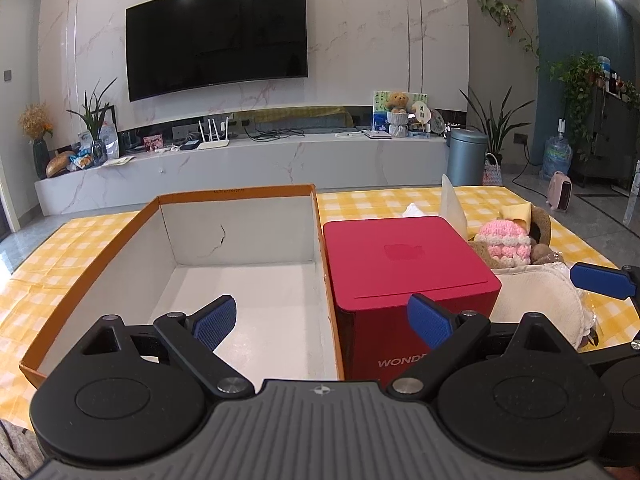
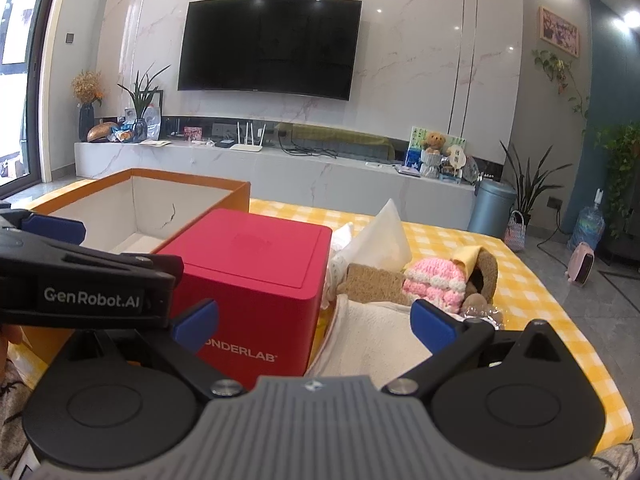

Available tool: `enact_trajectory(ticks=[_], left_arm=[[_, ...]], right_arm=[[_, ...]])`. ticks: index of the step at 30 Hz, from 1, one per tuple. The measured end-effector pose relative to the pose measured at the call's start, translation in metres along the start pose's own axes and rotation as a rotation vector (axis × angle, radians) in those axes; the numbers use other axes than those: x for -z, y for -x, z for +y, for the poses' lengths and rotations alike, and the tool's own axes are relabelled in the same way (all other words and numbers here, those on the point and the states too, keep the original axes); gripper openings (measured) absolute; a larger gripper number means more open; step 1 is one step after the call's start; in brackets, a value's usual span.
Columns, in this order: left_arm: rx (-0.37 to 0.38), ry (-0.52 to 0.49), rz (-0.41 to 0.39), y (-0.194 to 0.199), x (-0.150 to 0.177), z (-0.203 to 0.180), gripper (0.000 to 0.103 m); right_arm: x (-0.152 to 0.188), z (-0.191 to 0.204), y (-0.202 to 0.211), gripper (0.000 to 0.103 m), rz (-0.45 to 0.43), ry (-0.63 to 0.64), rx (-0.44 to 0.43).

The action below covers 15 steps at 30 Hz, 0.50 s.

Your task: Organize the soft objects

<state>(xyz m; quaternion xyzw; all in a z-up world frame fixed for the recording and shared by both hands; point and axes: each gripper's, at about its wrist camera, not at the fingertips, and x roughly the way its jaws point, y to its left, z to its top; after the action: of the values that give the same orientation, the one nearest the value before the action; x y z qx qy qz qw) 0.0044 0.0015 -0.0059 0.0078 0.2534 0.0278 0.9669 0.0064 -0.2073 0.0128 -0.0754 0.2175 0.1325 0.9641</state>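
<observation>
Yellow checked tablecloth (image 2: 520, 280) under everything; our left gripper (image 1: 322, 326) and right gripper (image 2: 316, 324) both hang apart, empty; soft pile (image 2: 432, 284) sits right of the red box (image 2: 256, 280); we'd pinch the white cloth (image 2: 372, 336) low, then lift it into the orange box (image 1: 240, 276).

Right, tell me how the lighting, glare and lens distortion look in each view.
Left wrist view: bright, even light; ceiling lamps glint on the TV, whose edges bow from the fisheye; the orange box is sharp. Right wrist view: lamps flare at top right, daylight blows out the window, and the left gripper looms large.
</observation>
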Motion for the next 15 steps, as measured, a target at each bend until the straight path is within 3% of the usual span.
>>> enact_trajectory(ticks=[15], left_arm=[[-0.005, 0.004, 0.005, 0.0004, 0.0003, -0.0001, 0.103]], right_arm=[[-0.0002, 0.0001, 0.0015, 0.100, -0.004, 0.006, 0.013]])
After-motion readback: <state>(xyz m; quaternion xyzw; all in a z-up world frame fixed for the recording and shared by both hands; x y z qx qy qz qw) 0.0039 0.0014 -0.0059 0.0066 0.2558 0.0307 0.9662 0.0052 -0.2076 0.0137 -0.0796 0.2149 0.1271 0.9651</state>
